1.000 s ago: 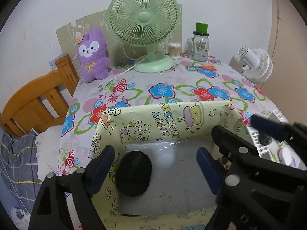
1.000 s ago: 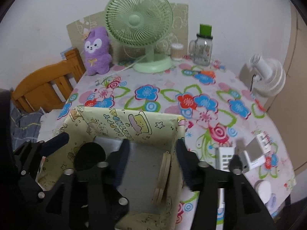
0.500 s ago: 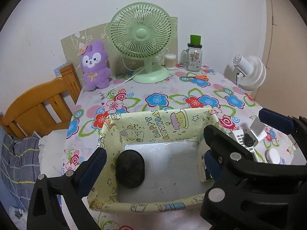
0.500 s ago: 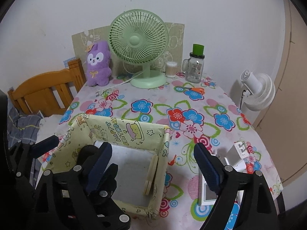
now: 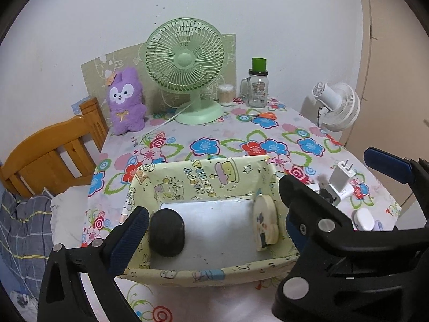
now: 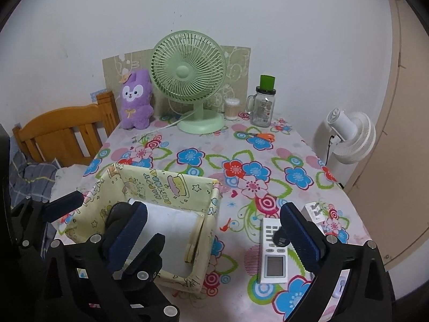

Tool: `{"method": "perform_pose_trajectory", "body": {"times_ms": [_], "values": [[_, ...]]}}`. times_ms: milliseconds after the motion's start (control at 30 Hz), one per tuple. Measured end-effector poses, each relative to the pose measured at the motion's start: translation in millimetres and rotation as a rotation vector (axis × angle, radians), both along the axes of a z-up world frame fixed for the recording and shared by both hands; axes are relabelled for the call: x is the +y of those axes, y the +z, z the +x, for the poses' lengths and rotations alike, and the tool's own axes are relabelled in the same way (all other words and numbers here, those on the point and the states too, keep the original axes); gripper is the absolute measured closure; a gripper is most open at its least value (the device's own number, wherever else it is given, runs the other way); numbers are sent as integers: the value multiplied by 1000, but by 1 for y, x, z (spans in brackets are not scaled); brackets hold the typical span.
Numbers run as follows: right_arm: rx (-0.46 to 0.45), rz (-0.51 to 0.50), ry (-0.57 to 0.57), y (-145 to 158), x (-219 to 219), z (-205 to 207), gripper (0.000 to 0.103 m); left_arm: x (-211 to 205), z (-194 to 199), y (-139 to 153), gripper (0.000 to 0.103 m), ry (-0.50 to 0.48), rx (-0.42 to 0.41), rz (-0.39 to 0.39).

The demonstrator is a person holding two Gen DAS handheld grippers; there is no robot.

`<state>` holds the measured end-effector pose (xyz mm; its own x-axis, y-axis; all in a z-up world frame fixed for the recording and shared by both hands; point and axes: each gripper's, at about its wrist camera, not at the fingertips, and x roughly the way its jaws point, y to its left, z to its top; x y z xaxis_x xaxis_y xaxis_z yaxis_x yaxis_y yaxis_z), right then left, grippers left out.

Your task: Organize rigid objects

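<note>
A yellow cartoon-print box (image 5: 214,171) (image 6: 166,182) stands on the flowered table. Inside it lie a black rounded object (image 5: 166,232) at the left and a cream round disc (image 5: 264,221) leaning on its right wall, also seen edge-on in the right wrist view (image 6: 194,241). My left gripper (image 5: 211,228) is open and empty above the box's near side. My right gripper (image 6: 214,238) is open and empty, raised over the box's right wall. A white remote (image 6: 273,252), a white plug adapter (image 5: 340,182) and a small white case (image 5: 363,218) lie right of the box.
At the back stand a green fan (image 6: 187,80), a purple plush (image 6: 135,100), a cotton-swab jar (image 6: 232,108) and a glass jar with green lid (image 6: 262,107). Orange scissors (image 6: 257,135) lie nearby. A white fan (image 6: 351,136) is right, a wooden chair (image 6: 61,134) left.
Both grippers have pulled back and risen from the box. The right gripper opened wide, and the cream disc now leans inside the box's right wall.
</note>
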<state>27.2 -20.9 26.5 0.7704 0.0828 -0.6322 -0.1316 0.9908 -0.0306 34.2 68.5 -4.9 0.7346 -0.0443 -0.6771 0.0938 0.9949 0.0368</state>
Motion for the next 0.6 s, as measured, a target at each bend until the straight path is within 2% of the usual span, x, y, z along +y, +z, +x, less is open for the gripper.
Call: {"method": "perform_pose_trajectory", "body": {"times_ms": [600], "values": [[-46,-7,-24,14,-29,-17,0,-26,-12,11,0,-5,-26,-6]]}}
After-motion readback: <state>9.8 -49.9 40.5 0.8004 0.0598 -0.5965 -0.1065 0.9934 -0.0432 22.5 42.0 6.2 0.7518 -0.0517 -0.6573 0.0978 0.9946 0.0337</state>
